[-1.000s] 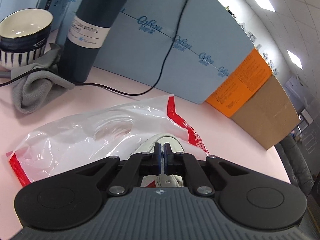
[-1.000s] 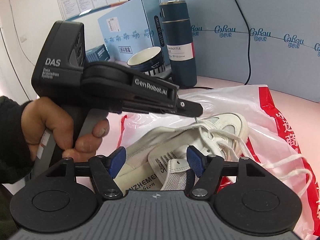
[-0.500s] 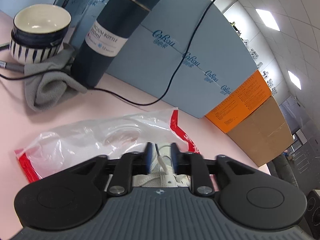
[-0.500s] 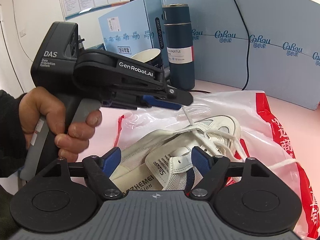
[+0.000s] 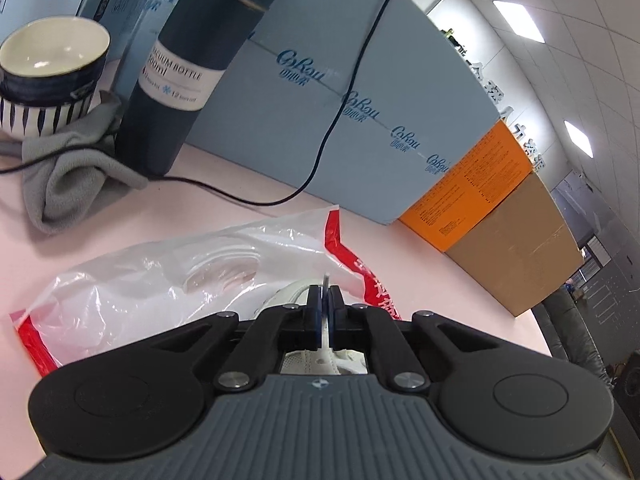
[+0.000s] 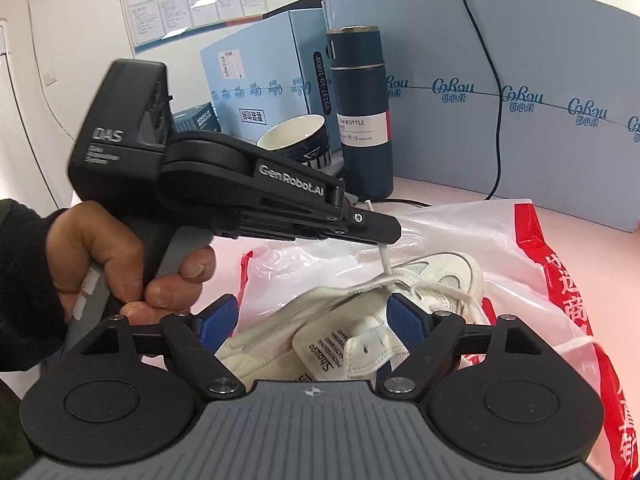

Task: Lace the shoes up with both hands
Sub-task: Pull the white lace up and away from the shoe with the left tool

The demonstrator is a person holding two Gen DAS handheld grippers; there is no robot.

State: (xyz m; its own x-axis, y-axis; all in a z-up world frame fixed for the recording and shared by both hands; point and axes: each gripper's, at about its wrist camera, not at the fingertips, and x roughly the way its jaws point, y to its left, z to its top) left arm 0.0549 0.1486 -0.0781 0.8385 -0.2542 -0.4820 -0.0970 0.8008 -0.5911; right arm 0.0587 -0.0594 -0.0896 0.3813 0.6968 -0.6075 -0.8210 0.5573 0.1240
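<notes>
Pinching the white lace tip (image 6: 385,258) tight, left tongs (image 5: 324,300) hover just above the white shoe (image 6: 360,320), which lies on a red-and-clear plastic bag (image 5: 160,280) on the pink bench (image 5: 440,272), while right tongs (image 6: 316,318) gape wide w/ nothing held.

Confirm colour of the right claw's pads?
Blue pads; right wrist view shows them best.
</notes>
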